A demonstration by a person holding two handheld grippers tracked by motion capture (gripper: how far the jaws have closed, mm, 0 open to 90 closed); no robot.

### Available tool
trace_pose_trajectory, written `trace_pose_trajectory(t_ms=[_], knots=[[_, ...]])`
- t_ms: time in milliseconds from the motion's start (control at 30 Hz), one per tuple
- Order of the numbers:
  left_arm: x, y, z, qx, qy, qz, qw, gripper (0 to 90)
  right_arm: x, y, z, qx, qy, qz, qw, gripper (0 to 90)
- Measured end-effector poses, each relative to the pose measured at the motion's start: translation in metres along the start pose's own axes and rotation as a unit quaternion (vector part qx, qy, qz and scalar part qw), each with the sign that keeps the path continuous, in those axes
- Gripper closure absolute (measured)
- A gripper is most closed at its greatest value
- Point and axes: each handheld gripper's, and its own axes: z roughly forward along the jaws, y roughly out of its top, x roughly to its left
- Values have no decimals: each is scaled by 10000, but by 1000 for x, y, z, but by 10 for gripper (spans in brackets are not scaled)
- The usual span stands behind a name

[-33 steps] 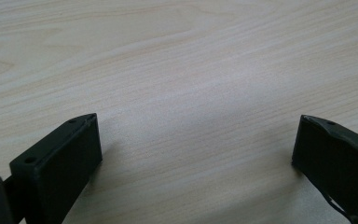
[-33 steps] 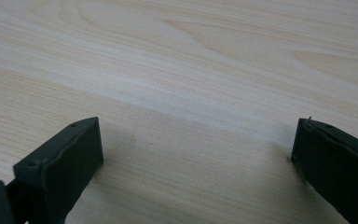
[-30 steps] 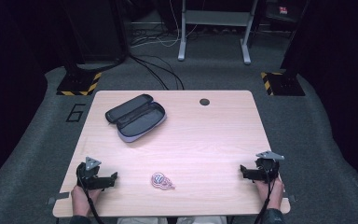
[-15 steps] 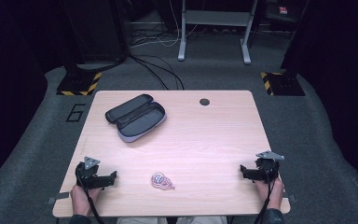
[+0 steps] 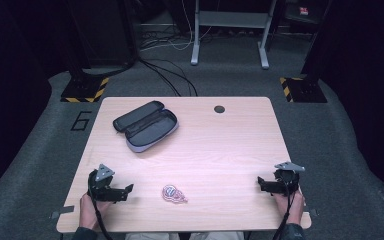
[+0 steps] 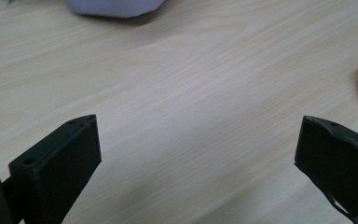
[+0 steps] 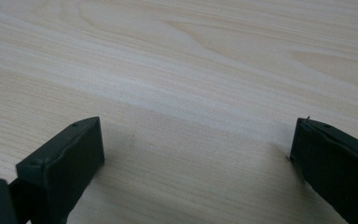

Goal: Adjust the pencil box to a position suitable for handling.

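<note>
Both grippers sat low near the front edge of the table [image 5: 220, 145], and I'd guess that was just a ready pose. The left gripper [image 5: 125, 190] had its jaws spread wide with nothing between them, pointing toward the small pink patterned item [image 5: 173, 193] just beside it, probably the first pick. The right gripper [image 5: 261, 184] was wide apart too, holding nothing, well off to the other side. The open pencil case [image 5: 146, 125] lay at the far left, lid flipped back, likely waiting to be filled.

Both tools [image 5: 128, 189] [image 5: 260, 184] low (jaws apart)
</note>
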Motion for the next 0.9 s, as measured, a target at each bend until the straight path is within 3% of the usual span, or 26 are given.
trace_pose_trajectory(t_ms=[67,133,167,267,400,433,467,567,700,867,900], knots=[[-3,2,0,1,-80,90,9999,2,0,0,0,-1,1,-1,10000,23],[-10,8,2,-19,-327,312,9990,2,0,0,0,-1,0,-1,10000,23],[-14,10,4,-27,-403,328,9986,2,0,0,0,-1,0,-2,10000,23],[-25,16,10,102,-658,583,9961,1,0,0,0,-5,-8,2,10000,24],[-36,21,18,117,-798,743,9940,2,0,0,0,16,-14,-3,10000,25],[-42,25,22,156,-931,903,9914,2,0,0,0,23,-11,-2,10000,26],[-42,25,22,156,-931,903,9914,2,0,0,0,23,-11,-2,10000,26],[-50,30,29,187,-1067,1070,9883,2,0,0,0,23,-9,-5,10000,26],[-60,35,37,304,-1323,1287,9823,2,0,0,0,25,-10,-5,10000,27],[-70,38,45,367,-1477,1479,9772,3,0,0,0,23,-12,-3,10000,27],[-73,38,48,367,-1558,1537,9751,3,0,0,0,24,-12,-4,10000,27]])
